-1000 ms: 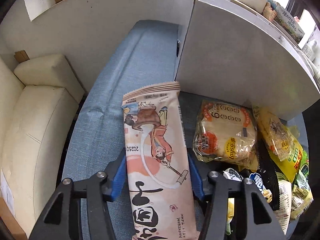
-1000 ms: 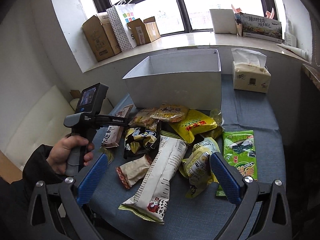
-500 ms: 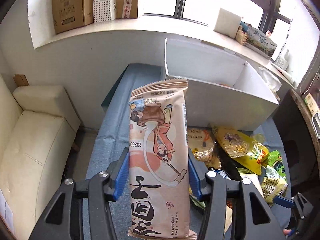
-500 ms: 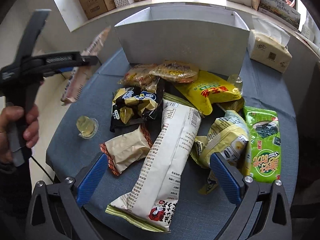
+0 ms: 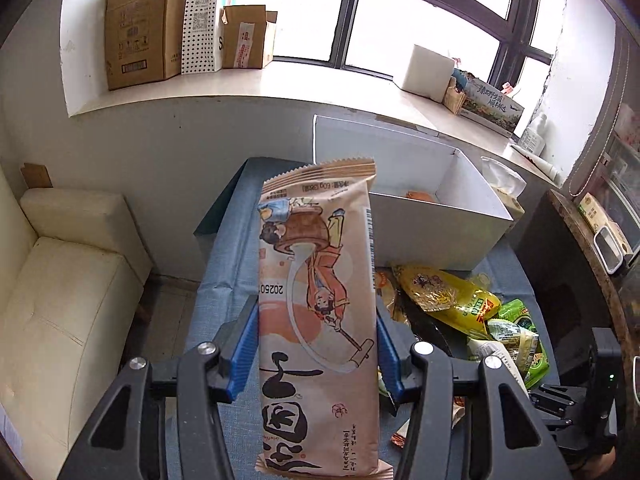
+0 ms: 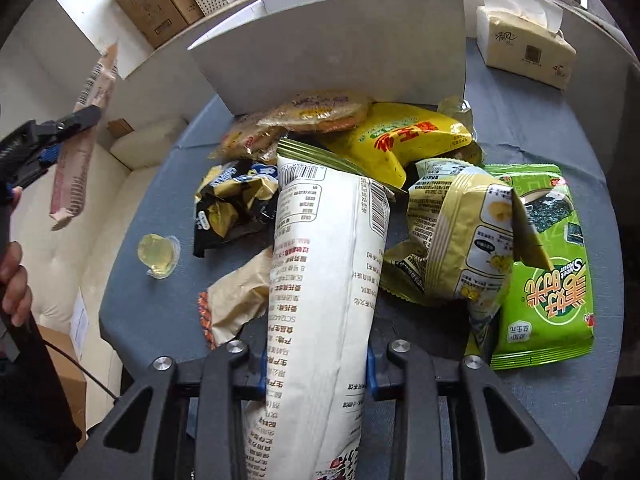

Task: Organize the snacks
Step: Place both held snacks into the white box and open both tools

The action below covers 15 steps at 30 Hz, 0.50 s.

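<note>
Left wrist view: left hand-held gripper [image 5: 316,354] clenched on a long pink snack packet [image 5: 318,312], blue pads pressing both its sides, packet raised off the counter [image 5: 228,248] and pointing toward the white box [image 5: 432,224]. Packet print: cartoon figure with a broom, upside-down "20250" date fragment, "60g" near the serrated top edge, big black Chinese characters low down. Something orange lies inside the box, too hidden to identify. Right of the packet, a yellow bag [image 5: 448,294] on the snack pile. Windowsill behind holds cardboard boxes [image 5: 138,32] and a dotted paper bag [image 5: 202,20].

Right wrist view: right hand-held gripper [image 6: 316,366] closed around a long white snack bag [image 6: 326,280], pads on both its sides, bag lying on the blue counter [image 6: 152,312] amid the pile. Its back shows barcodes and dense Chinese text, too small to read. Beside it to the right, a pale green crumpled bag [image 6: 460,240], then a green seaweed pack [image 6: 548,280] reading "Sweet Sheet & Sour". Farther back, a yellow bag with red characters [image 6: 400,136], a round cracker pack [image 6: 320,110] on top against the white box [image 6: 340,44]. Left side: black-and-yellow bag [image 6: 232,204], tan wrapper [image 6: 236,296], a jelly cup [image 6: 158,254] apart from the rest. Tissue pack [image 6: 524,50] marked "清风". Left hand-held gripper [image 6: 48,140] at far left, holding the pink packet [image 6: 86,132] aloft.
</note>
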Motion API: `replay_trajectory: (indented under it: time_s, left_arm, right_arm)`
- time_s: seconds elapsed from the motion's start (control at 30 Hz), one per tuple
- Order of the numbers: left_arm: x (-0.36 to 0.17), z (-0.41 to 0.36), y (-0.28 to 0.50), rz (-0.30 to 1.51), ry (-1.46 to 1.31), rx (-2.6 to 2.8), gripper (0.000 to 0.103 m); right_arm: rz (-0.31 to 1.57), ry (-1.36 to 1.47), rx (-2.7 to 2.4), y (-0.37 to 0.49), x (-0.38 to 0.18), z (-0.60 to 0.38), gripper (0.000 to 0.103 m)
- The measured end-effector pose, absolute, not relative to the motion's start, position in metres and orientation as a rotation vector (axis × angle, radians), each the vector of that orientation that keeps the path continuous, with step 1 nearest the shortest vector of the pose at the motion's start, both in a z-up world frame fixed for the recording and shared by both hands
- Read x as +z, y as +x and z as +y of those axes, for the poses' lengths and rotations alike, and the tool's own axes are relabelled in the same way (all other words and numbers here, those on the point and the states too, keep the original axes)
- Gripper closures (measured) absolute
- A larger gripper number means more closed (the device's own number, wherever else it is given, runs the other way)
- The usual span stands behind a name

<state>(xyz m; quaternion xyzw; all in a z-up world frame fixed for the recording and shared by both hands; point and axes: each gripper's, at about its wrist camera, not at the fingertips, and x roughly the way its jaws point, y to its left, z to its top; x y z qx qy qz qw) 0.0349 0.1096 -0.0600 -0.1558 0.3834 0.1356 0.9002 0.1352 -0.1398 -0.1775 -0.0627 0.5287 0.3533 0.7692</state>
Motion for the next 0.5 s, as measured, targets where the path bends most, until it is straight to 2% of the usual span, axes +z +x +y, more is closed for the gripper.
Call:
replay_trajectory:
  time_s: [0.23, 0.5]
  left_arm:
    - [-0.048, 0.096, 0.046, 0.782, -0.304, 0.229, 0.046]
    - [-0.011, 0.096, 0.102, 0.739, -0.27, 0.19, 0.046]
  right_arm:
    - [1.024, -0.015, 0.785, 0.142, -0.124, -0.166, 0.068]
    - [0.835, -0.022, 0.794, 0.2, -0.048, -0.13, 0.068]
